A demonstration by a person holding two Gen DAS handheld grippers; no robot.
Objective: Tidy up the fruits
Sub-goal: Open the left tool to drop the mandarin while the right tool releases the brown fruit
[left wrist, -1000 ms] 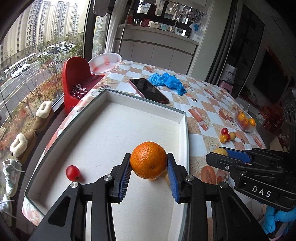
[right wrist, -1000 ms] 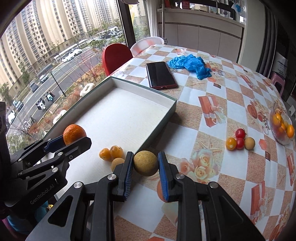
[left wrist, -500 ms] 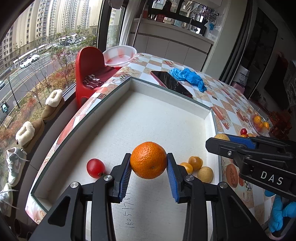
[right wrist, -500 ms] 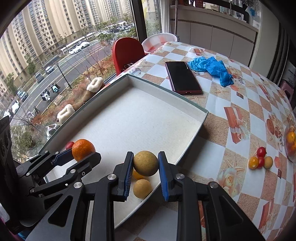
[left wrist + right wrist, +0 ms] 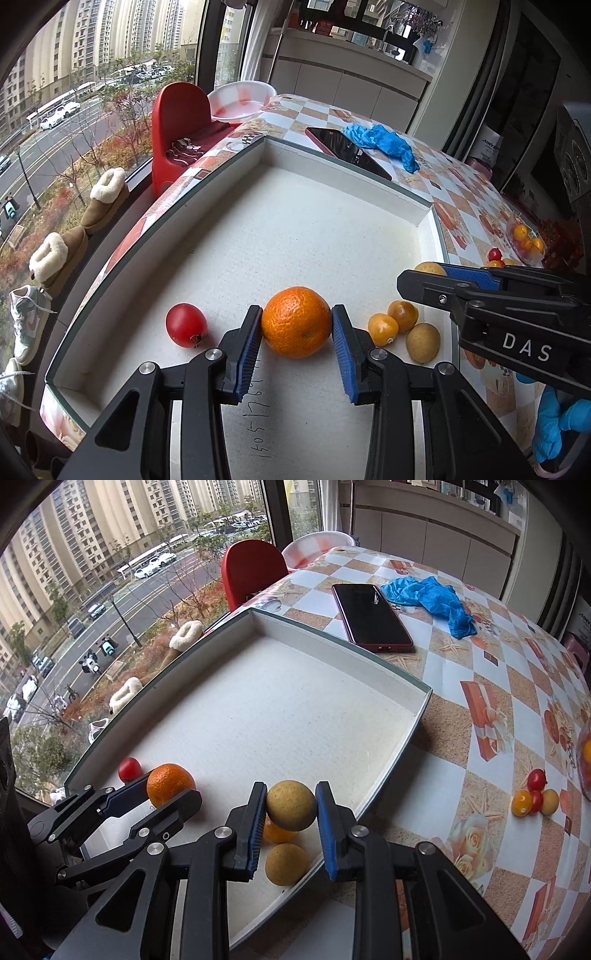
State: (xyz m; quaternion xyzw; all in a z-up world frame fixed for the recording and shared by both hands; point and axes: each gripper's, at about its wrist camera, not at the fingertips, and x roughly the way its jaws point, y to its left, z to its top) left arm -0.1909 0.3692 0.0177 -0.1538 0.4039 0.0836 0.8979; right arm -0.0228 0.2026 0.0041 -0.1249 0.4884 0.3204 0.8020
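My left gripper (image 5: pixel 296 322) is shut on an orange mandarin (image 5: pixel 295 321), held low over the floor of the white tray (image 5: pixel 295 229). A red cherry tomato (image 5: pixel 185 325) lies in the tray to its left. Two small orange fruits (image 5: pixel 393 321) and a tan longan (image 5: pixel 423 341) lie to its right. My right gripper (image 5: pixel 290 805) is shut on a round tan fruit (image 5: pixel 290 805) just above the tray's near right corner, over another tan fruit (image 5: pixel 286 864). The left gripper with the mandarin (image 5: pixel 170 783) appears at the lower left of the right wrist view.
A red phone (image 5: pixel 371 617) and a crumpled blue glove (image 5: pixel 432 598) lie beyond the tray. Several small fruits (image 5: pixel 533 799) sit loose on the checked tablecloth at the right, near a glass bowl of fruit (image 5: pixel 524 240). A red chair (image 5: pixel 181 122) stands by the window.
Both grippers moved over the tray and sank toward its floor, each still holding its fruit. The tomato and the small fruits now lie close beside the mandarin.
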